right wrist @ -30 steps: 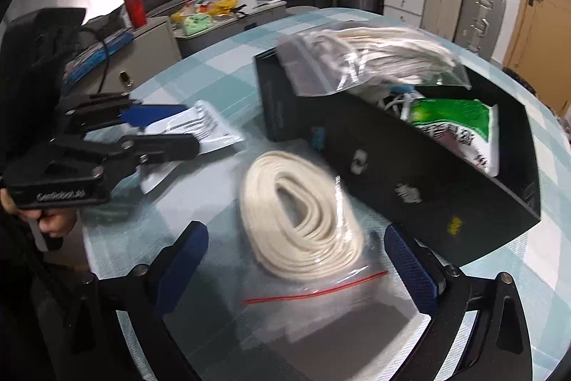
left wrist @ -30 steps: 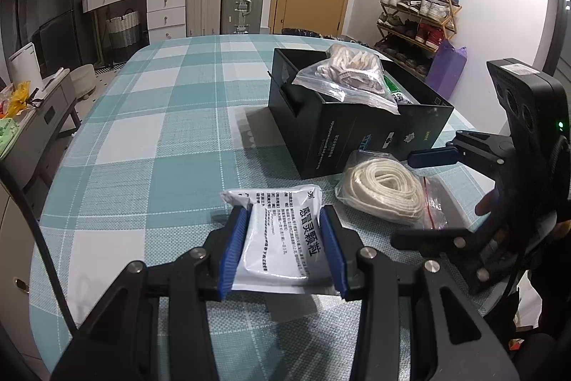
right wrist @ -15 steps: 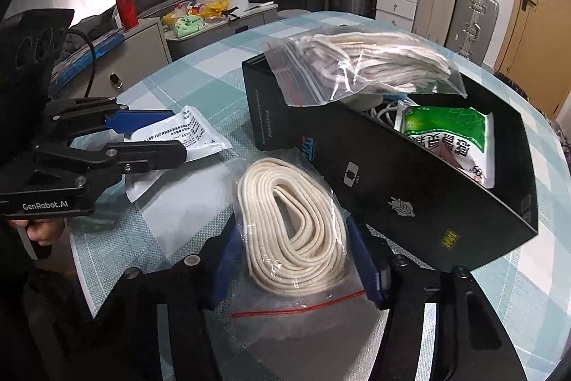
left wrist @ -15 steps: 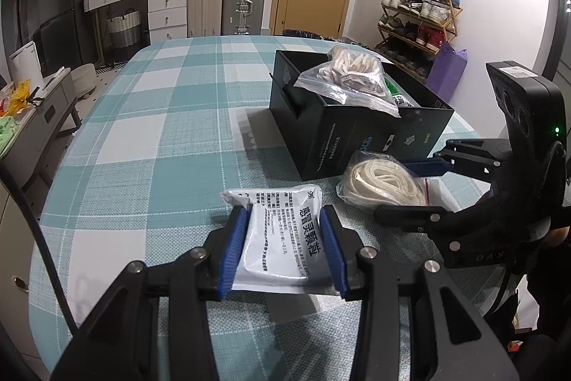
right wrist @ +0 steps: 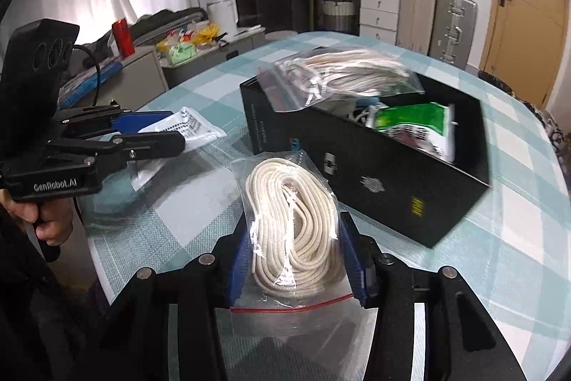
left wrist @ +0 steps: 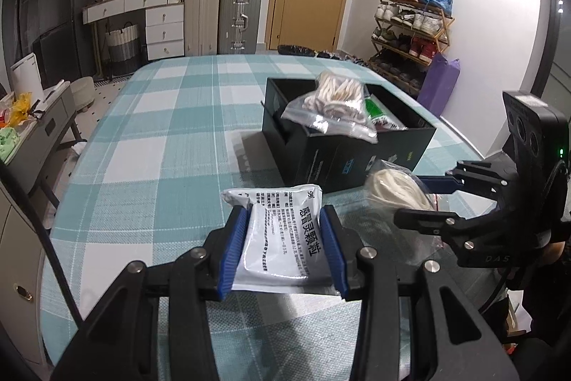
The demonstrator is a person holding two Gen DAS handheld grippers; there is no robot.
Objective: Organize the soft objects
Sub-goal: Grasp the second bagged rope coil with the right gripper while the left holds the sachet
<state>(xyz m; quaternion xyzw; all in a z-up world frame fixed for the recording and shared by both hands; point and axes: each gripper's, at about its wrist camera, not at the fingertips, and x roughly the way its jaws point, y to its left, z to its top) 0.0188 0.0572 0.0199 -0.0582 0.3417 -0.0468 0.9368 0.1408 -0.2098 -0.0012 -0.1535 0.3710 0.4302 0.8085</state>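
My left gripper (left wrist: 283, 213) is shut on a white medicine pouch (left wrist: 282, 238) with black print and holds it just over the checked tablecloth (left wrist: 160, 131). In the right wrist view, that gripper (right wrist: 171, 129) and pouch (right wrist: 200, 127) are at the left. The jaws of my right gripper (right wrist: 294, 227) are closing, and their blue pads press both sides of a zip bag of coiled cream rope (right wrist: 285, 188). The same bag (left wrist: 389, 191) sits right of the pouch. Behind it stands an open black box (right wrist: 374, 174) with another rope bag (right wrist: 342, 70) and a green pack (right wrist: 410, 120) inside.
The black box (left wrist: 321, 163) stands on the right half of the table, near its rounded right edge. A grey cabinet (left wrist: 39, 131) with clutter stands off the left edge. Suitcases (left wrist: 239, 20), drawers and a shoe rack (left wrist: 410, 24) line the far walls.
The right gripper's jaws went from wide apart to pressing on the rope bag, and the bag has risen slightly towards the box. The left gripper and its pouch stayed put.
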